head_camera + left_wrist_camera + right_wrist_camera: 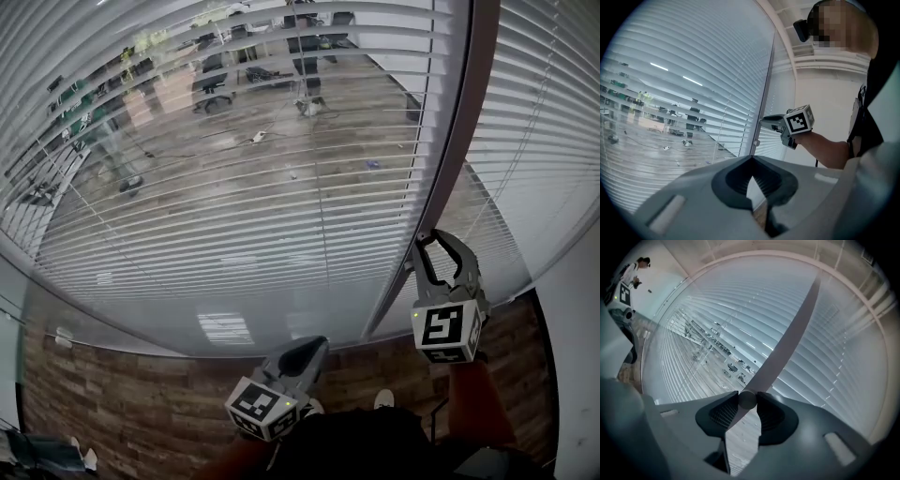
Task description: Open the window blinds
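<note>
The white horizontal-slat window blinds (pixel 234 187) hang behind glass on both sides of a dark vertical frame post (pixel 459 141). Their control looks to be the small round grey knob (pixel 746 399) set on that post. The right tongs (pixel 438 246) are raised to the post and pinch the knob, which sits squarely between the two ribbed pads with a pad against each side. The left tongs (pixel 314 347) hang lower and nearer the person's body, over the brown wood-plank floor (pixel 141 394). They are pressed together at the tips with nothing between them, and appear to have no part in this step. The slats of the left pane are tilted enough that an office with desks and chairs shows through them. The right pane reads almost solid white, so its slats seem closer to shut. By my reading the step in hand is turning the knob to tilt the slats, and it is well begun on the left pane but not finished. Which pane this knob drives cannot be told from here. The next move calls for a firm pinch and a roll of the wrist about the knob's own axis. The knob is small and smooth, so the pads could slip off it, and a fresh grip will likely be needed once the wrist runs out of turn.
</note>
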Available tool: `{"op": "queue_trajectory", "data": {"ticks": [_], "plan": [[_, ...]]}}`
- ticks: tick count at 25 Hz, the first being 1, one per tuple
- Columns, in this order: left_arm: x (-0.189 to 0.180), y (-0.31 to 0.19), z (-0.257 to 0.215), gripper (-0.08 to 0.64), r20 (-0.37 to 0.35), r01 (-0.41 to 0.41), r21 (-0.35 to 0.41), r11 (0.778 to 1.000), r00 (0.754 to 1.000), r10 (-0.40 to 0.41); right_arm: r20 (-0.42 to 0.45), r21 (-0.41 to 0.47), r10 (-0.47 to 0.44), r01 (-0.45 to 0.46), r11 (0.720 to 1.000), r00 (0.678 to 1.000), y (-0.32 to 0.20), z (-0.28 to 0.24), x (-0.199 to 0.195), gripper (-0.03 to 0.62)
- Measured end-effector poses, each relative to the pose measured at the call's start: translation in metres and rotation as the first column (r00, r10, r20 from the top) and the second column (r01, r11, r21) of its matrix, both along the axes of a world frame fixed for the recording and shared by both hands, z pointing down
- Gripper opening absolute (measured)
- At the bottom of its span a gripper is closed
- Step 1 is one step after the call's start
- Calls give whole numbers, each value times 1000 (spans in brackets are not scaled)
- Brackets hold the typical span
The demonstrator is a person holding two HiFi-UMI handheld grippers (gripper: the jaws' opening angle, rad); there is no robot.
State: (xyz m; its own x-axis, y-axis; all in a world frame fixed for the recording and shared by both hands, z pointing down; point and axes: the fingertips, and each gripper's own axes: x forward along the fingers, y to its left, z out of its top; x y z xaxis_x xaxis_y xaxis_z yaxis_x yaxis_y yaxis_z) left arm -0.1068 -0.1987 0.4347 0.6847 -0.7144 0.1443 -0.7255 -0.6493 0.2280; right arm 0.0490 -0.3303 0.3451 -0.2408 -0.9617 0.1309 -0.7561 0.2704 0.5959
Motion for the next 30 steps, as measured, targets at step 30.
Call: {"op": "queue_trajectory", "data": {"ticks": [30], "plan": [[1, 6, 1, 2, 6, -15, -1, 1000, 1000, 15, 576, -106, -56, 143, 984, 815, 0, -7, 8, 167]]}}
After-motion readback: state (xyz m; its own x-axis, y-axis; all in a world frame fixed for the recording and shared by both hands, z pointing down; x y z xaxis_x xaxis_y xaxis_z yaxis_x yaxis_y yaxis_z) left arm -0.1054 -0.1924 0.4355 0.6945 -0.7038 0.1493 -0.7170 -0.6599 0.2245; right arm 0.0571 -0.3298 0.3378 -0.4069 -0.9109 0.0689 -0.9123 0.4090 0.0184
